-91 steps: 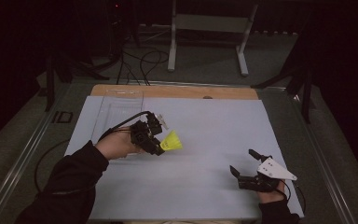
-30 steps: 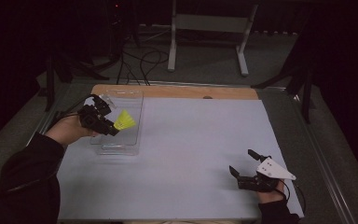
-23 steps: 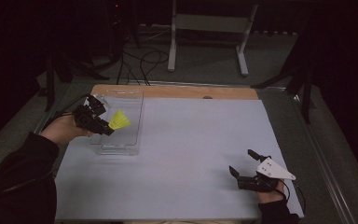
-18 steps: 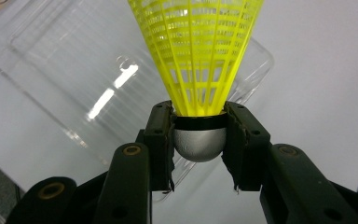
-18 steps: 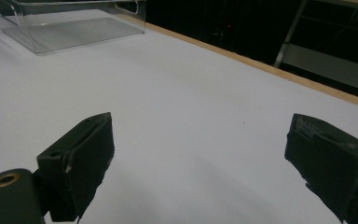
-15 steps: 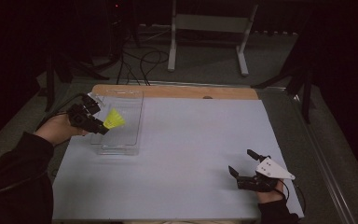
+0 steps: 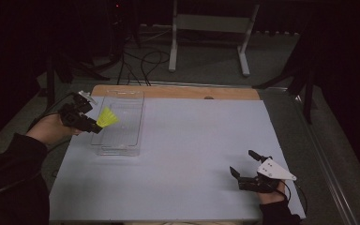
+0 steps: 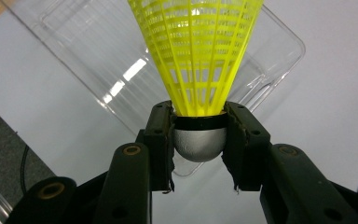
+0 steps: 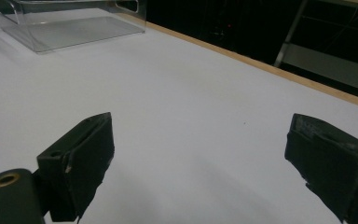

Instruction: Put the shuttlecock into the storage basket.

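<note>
- Our left gripper (image 7: 85, 123) has its jaws closed on the grey cork of the yellow shuttlecock (image 7: 107, 117), holding it above the left rim of the clear plastic bin (image 7: 120, 140), at about ten o'clock on the table (image 7: 192, 154).
- Our right gripper (image 7: 247, 174) rests at about five o'clock, jaws spread wide with nothing between them.
- We judge the main risk to be a miss: the skirt points across the bin while the cork sits over the rim, so letting go here could drop the cork on the wall and tip the shuttlecock out onto the table.
- The grip is on a rounded cork, so a slight loosening could let it slip out early.
- The light bin could slide if our gripper knocks its wall.
- The left gripper view shows the pads (image 8: 161, 140) pinching the cork just below the black band, and the bin bottom behind the skirt; the high view is too small for that.
- The high view shows how the shuttlecock lies relative to the rim.
- The right gripper view shows the bin (image 9: 70, 32) from the side, at its eleven o'clock.
</note>
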The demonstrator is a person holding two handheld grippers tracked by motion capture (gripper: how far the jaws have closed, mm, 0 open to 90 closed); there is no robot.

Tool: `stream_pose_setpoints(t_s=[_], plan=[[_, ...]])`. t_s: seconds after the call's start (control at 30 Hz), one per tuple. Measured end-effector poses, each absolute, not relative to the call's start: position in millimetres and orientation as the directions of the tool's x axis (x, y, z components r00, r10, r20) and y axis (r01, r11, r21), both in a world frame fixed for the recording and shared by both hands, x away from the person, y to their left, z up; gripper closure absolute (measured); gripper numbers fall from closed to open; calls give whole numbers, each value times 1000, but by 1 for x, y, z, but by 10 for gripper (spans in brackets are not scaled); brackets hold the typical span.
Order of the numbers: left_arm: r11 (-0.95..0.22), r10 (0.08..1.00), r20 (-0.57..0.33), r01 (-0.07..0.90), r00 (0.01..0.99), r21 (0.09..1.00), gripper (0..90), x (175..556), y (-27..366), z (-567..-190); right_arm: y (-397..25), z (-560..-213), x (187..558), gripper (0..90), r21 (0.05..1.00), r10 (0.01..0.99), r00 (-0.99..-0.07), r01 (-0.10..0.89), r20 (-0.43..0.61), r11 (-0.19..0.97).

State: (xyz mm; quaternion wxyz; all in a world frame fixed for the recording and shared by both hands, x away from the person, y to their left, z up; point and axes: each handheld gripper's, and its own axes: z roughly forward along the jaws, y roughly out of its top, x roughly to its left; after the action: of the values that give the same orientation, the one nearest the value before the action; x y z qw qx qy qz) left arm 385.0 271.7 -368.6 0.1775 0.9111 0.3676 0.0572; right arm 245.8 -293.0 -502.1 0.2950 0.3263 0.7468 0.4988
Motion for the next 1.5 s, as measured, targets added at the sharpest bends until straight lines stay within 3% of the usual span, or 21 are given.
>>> stream_pose_setpoints(t_s=[0.67, 1.5], plan=[[-654, 701, -24, 656, 713, 378, 652, 382, 280, -368, -292, -502, 246, 80, 937, 781, -614, 195, -114, 290], [-657, 693, -50, 659, 719, 365, 651, 388, 282, -396, -292, -502, 246, 80, 936, 779, -617, 197, -112, 291]])
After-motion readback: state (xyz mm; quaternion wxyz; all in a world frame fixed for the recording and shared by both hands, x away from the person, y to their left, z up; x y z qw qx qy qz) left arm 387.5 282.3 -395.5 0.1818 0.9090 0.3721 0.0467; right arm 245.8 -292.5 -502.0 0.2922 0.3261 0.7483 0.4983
